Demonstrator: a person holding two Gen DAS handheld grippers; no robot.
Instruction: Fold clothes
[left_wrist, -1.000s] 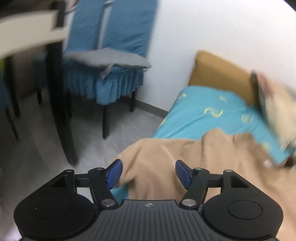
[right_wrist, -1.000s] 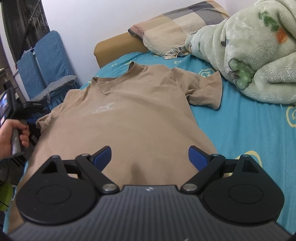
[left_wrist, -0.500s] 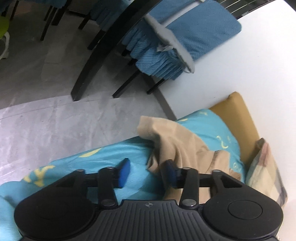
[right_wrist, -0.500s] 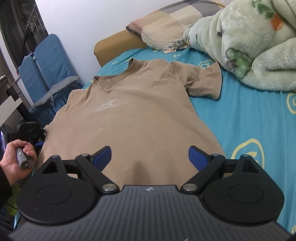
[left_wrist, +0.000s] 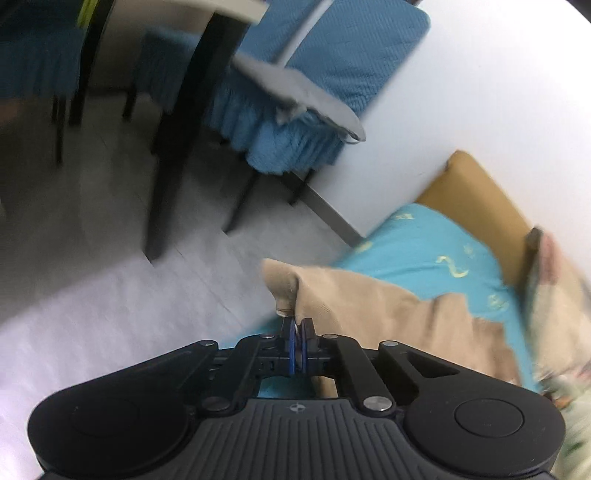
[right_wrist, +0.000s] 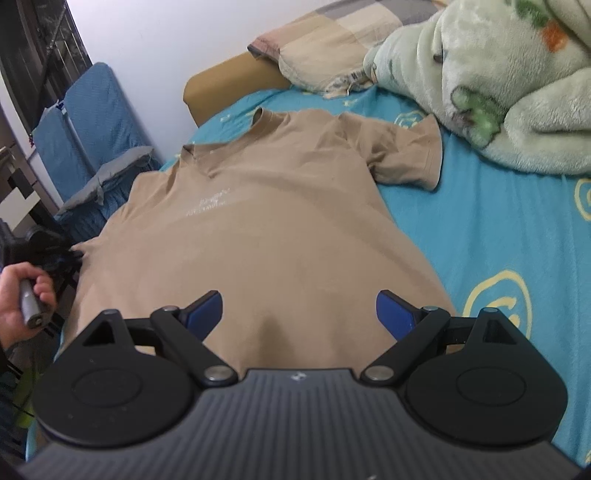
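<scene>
My left tool (left_wrist: 297, 334) has just been closing and now pinches the sleeve (left_wrist: 284, 291) of the one tan cotton short-sleeved T-shirt (right_wrist: 266, 229), which lies face up on the turquoise patterned bed sheet (right_wrist: 509, 229); my right tool (right_wrist: 299, 314) hovers over the hem with its jaws wide apart, gripping nothing. To fold well, I should carry that sleeve inward across the chest, keeping the edge straight and the cloth taut, and perhaps steady the hem with the right. I count one shirt, two tools, one checked pillow (right_wrist: 332, 48), one pale green fleece blanket (right_wrist: 498, 81).

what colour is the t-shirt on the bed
Tan, plain apart from a faint chest print; the t-shirt shows best in the right wrist view.
</scene>
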